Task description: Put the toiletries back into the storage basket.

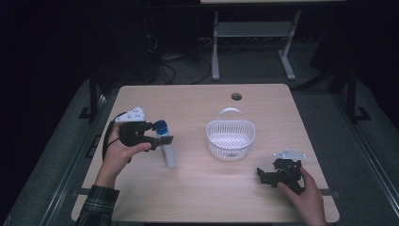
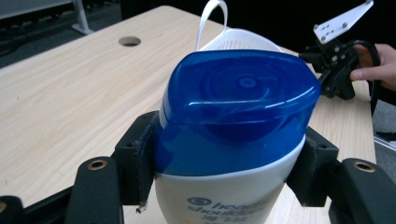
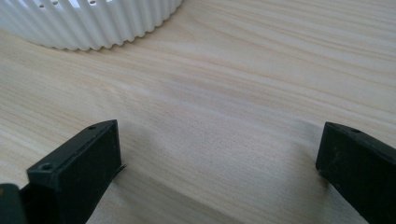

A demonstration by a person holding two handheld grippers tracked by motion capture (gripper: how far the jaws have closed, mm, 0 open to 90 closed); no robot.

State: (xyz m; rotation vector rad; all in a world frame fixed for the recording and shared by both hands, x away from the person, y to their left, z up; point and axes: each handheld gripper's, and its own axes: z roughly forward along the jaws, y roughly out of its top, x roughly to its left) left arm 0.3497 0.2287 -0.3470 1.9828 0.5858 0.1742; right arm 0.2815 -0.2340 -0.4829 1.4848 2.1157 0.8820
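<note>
Between the left hand-held gripper's [image 2: 229, 170] clamping jaws, shampoo bottle [image 2: 231, 135], clear of the table [image 1: 197, 188].

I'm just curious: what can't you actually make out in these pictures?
- Shampoo bottle: its label is cut off by the bottom edge of the left gripper view; too small to read in the high view.
- White basket: cut off by the top edge of the right gripper view.
- Room beyond the table: too dark.

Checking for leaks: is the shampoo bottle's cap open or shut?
Shut. The blue flip cap sits flush on the shampoo bottle, with no lid raised.
</note>
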